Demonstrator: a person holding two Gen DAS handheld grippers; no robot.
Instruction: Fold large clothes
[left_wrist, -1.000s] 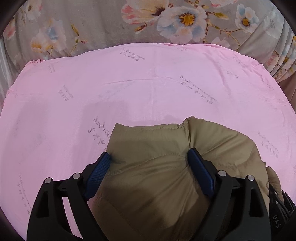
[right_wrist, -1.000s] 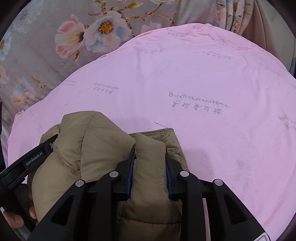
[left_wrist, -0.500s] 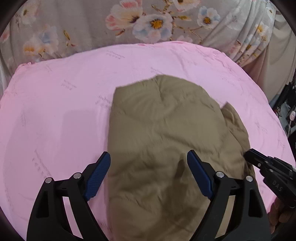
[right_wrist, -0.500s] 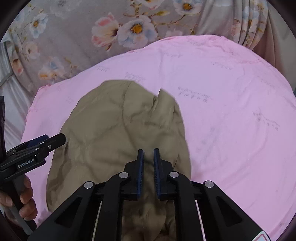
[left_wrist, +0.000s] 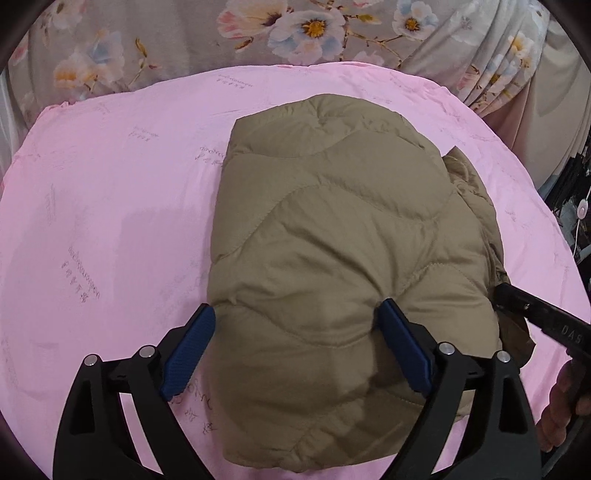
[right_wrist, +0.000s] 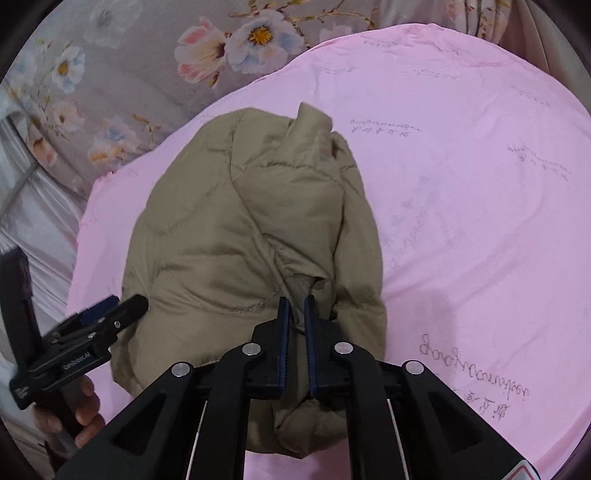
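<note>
Where the left wrist view begins, the left gripper stands spread wide, its blue pads apart on either side of the near end of the jacket. The left pad sits at the jacket's left edge and the right pad presses against its puffed top; nothing is pinched between them. In the right wrist view the right gripper has its two fingers drawn nearly together, a thin gap between them — whether a fold of cloth is caught there, I cannot tell. It sits over the near right part of the jacket.

The jacket is an olive quilted one, folded into a rounded bundle and lying on the pink sheet that covers the surface. A loose flap sticks up at its far end — seen in the right wrist view.

The sheet carries faint printed script. Beyond it, at the far edge, hangs a grey floral cloth with pale pink and blue flowers.
</note>
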